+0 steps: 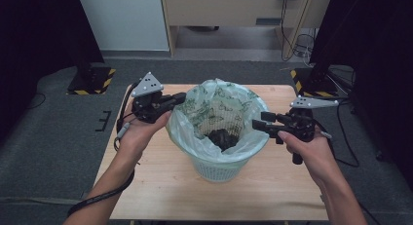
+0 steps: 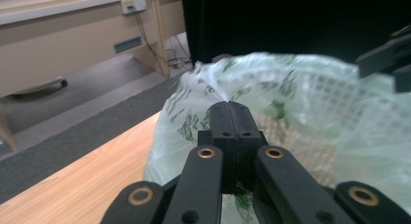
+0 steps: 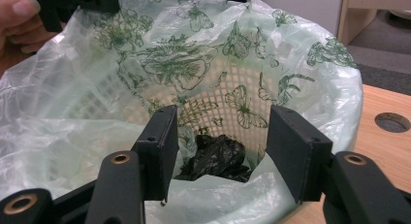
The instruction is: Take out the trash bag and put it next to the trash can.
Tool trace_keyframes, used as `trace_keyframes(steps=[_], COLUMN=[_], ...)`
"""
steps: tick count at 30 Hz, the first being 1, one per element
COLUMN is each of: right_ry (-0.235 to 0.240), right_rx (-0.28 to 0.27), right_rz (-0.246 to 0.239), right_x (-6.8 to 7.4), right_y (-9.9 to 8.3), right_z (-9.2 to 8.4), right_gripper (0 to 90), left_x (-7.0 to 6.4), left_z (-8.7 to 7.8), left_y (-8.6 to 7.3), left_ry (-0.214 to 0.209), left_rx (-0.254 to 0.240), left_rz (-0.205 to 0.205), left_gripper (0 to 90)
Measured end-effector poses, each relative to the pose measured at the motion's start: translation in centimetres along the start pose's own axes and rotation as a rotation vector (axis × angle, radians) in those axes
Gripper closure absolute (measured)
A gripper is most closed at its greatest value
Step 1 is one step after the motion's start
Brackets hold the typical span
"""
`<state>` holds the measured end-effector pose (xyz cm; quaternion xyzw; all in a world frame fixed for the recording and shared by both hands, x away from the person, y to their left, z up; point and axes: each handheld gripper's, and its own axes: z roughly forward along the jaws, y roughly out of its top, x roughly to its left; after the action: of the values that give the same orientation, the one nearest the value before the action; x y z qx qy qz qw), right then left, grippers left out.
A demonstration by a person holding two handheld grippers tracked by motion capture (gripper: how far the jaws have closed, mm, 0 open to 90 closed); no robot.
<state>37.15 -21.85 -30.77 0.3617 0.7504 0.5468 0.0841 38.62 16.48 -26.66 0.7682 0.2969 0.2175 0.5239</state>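
We are working at a pale wooden counter (image 1: 160, 186) on which a light green latticed plastic wastebasket (image 1: 214, 169) is standing, lined with a thin translucent plastic bag printed with green butterflies and flowers (image 1: 214, 105). A crumpled black plastic lump (image 3: 218, 156) is lying at the bottom of the bag. We are holding the left tool (image 2: 228, 110) at the bag's left rim with its jaws pressed fully together; the rim is just at their tips, but whether any film is pinched between them we cannot tell. We are holding the right tool (image 3: 220, 153) at the bag's right rim, its jaws standing about half apart with nothing between the pads, pointing into the basket's mouth.
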Motion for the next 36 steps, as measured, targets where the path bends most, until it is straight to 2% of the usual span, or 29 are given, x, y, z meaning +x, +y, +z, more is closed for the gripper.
trace_keyframes(steps=[3,8,17,19,20,22,30,33,36], right_ry=[0.009,0.021,-0.019,-0.032,-0.037,-0.041,0.026,0.062,0.105], right_rx=[-0.005,-0.006,-0.018,-0.026,-0.032,-0.029,-0.005,-0.001,0.002], right_rz=[-0.005,-0.012,-0.009,-0.015,-0.013,-0.014,-0.052,-0.073,-0.102], right_x=[0.1,0.3,0.1,0.2,0.2,0.3,1.8,2.4,2.8], right_y=[0.0,-0.1,0.2,0.4,0.5,0.7,0.7,0.5,0.3], right_z=[0.0,0.0,-0.3,-0.3,-0.3,-0.2,1.0,1.1,1.1], right_gripper=[45.4,45.4,45.3,45.1,45.1,44.9,45.3,46.3,47.0], left_x=[-0.3,0.0,0.7,0.8,0.7,0.5,0.5,0.5,0.7], left_z=[0.0,0.0,-0.4,-0.6,-0.6,-0.6,-0.4,-0.2,-0.2], left_y=[0.5,0.9,1.2,1.3,1.4,1.6,1.5,1.4,1.4], left_ry=[-0.002,-0.008,-0.017,-0.043,-0.047,-0.021,-0.017,-0.012,-0.018], left_rx=[-0.013,-0.037,-0.062,-0.082,-0.086,-0.074,-0.069,-0.06,-0.068], left_rz=[0.002,-0.023,-0.071,-0.105,-0.106,-0.07,-0.08,-0.077,-0.096], left_gripper=[90.0,90.0,90.0,90.0,90.0,90.0,90.0,90.0,90.0])
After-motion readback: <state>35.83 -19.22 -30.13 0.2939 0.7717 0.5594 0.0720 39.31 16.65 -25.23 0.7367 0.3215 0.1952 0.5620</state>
